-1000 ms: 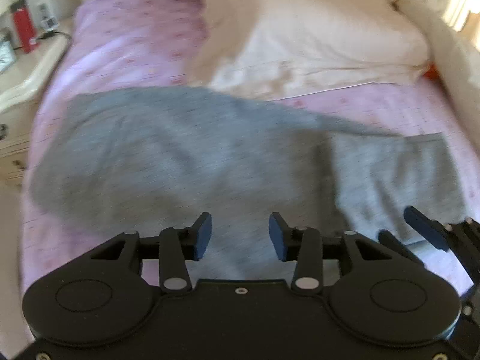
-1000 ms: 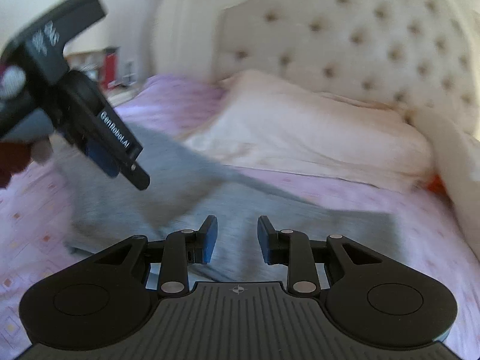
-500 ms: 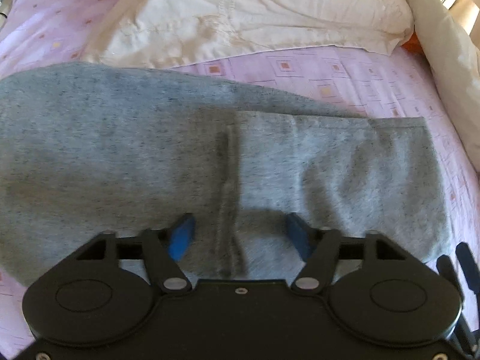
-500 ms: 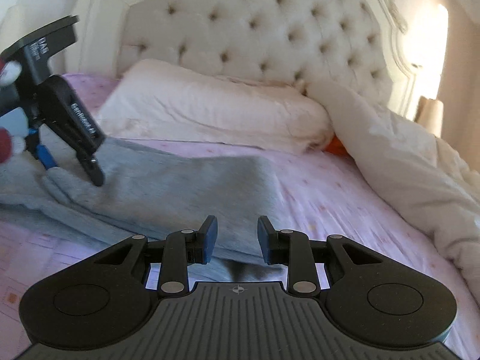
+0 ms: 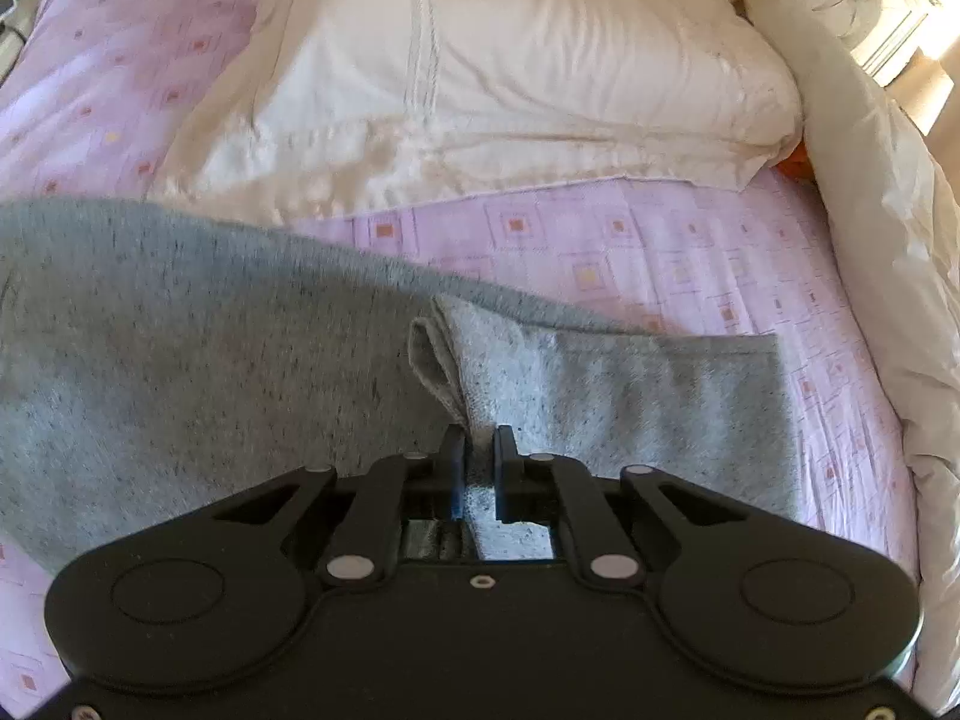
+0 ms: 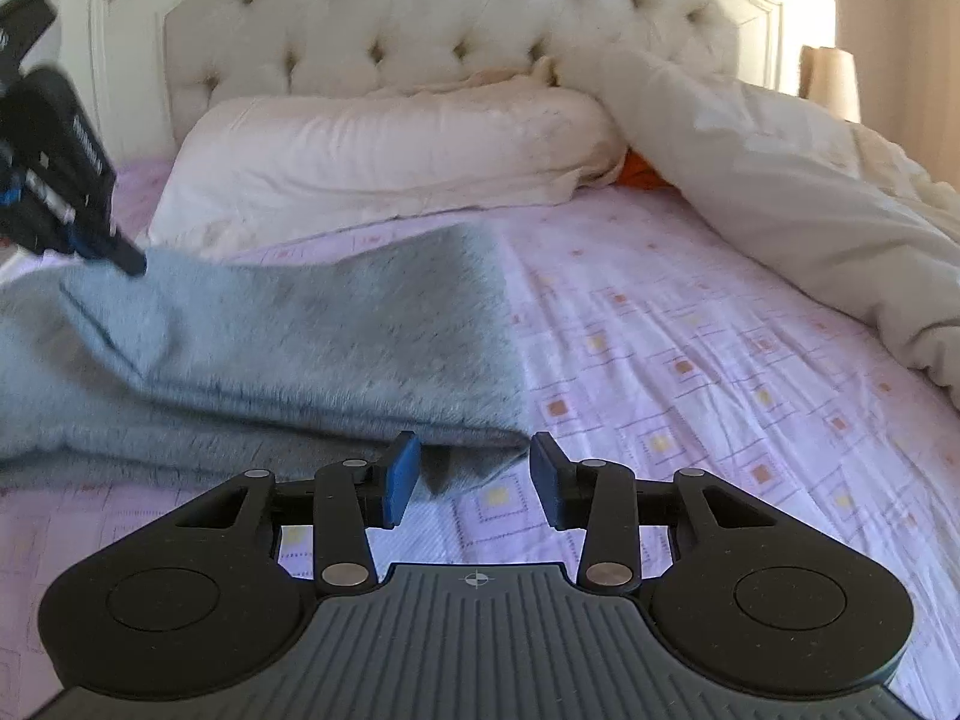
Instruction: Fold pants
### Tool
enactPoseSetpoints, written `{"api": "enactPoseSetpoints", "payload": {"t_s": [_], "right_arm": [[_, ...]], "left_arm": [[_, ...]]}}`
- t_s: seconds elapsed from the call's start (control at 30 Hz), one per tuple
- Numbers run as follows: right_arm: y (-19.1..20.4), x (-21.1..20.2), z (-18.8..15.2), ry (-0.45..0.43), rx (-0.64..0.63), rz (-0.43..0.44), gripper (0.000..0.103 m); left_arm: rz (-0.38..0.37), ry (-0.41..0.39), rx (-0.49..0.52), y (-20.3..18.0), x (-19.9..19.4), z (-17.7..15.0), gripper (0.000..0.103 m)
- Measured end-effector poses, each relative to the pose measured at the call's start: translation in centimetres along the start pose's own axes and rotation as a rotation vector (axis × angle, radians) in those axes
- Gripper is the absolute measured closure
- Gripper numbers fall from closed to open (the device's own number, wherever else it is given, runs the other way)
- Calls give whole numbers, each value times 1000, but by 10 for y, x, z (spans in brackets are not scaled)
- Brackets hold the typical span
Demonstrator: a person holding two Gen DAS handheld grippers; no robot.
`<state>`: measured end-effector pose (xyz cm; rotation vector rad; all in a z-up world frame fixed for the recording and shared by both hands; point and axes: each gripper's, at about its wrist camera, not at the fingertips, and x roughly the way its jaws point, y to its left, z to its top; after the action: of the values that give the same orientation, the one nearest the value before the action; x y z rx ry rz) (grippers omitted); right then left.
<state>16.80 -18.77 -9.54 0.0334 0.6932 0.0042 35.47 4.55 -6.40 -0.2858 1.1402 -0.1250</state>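
Grey heathered pants (image 5: 198, 360) lie across a lilac patterned bed sheet (image 5: 690, 252). My left gripper (image 5: 478, 462) is shut on a raised fold of the pants' fabric near their middle. The pants also show in the right wrist view (image 6: 312, 336), with their end edge on the right. My right gripper (image 6: 474, 477) is open and empty, low over the sheet, with the near corner of the pants' end just ahead between its fingers. The left gripper shows at the left edge of the right wrist view (image 6: 129, 261), touching the pants.
A cream pillow (image 5: 510, 72) lies beyond the pants against a tufted headboard (image 6: 420, 18). A bunched cream duvet (image 6: 810, 204) fills the right side of the bed. Something orange (image 6: 642, 171) peeks out between pillow and duvet.
My left gripper has closed from wide open onto a fold of the pants. My right gripper has opened wider and moved down to the pants' end corner.
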Motion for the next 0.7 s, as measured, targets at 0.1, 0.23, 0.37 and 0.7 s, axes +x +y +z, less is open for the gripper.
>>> {"api": "enactPoseSetpoints", "payload": {"t_s": [0.1,0.23,0.37,0.7], "right_arm": [[0,15,-1,27,-30,-63,64],[-20,26,-4,57,109,-124,38],[-30,20,-4,64,152,-72,39],[-47,0,2,64,258,1,46]], "left_arm": [[3,-11,11,-3,-5,4,92],[12,-19,6,4,-11,2,92],[106,22,43,14,15,-3,89],[225,-173,81,9,-17,-20,57]]}}
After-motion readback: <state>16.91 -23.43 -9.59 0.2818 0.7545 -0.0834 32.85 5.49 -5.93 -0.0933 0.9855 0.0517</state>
